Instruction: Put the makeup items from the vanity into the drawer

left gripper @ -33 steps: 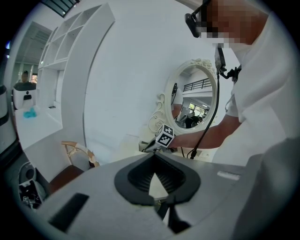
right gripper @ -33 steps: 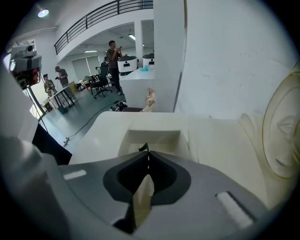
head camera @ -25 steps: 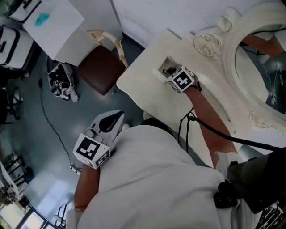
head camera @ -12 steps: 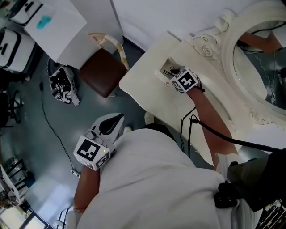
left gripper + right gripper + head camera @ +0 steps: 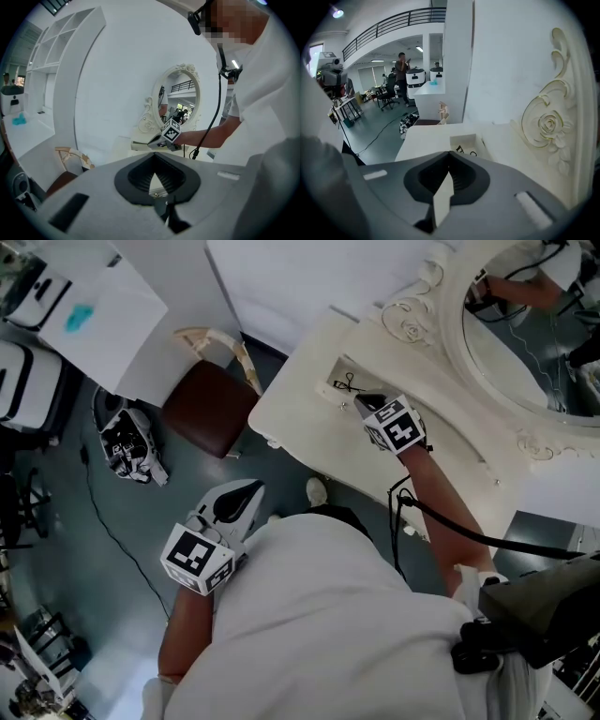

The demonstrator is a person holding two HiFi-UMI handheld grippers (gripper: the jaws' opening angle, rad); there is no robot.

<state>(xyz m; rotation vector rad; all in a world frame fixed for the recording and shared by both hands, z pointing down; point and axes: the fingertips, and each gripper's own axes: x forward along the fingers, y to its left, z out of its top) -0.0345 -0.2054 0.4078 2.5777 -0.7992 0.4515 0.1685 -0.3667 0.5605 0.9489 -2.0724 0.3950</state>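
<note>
The cream vanity (image 5: 305, 423) has a small open drawer (image 5: 339, 371) sunk in its top, and the right gripper view shows the same drawer (image 5: 461, 139). A thin black makeup tool (image 5: 348, 384) with looped handles lies inside it. My right gripper (image 5: 361, 401) hovers just behind the drawer, over the vanity top, with its jaws shut and nothing in them. My left gripper (image 5: 246, 489) hangs low beside my body, off the vanity and above the floor, also shut and empty. From the left gripper view, the right gripper (image 5: 159, 140) appears in front of the mirror.
An ornate oval mirror (image 5: 525, 324) rises at the back of the vanity. A brown-seated chair (image 5: 211, 395) stands left of the vanity, and a black-and-white bag (image 5: 127, 437) lies on the floor further left. A black cable (image 5: 441, 521) trails along my right arm.
My right gripper has drawn back out of the drawer toward me and now sits over the vanity top. The head view has shifted. My left gripper stays low and still.
</note>
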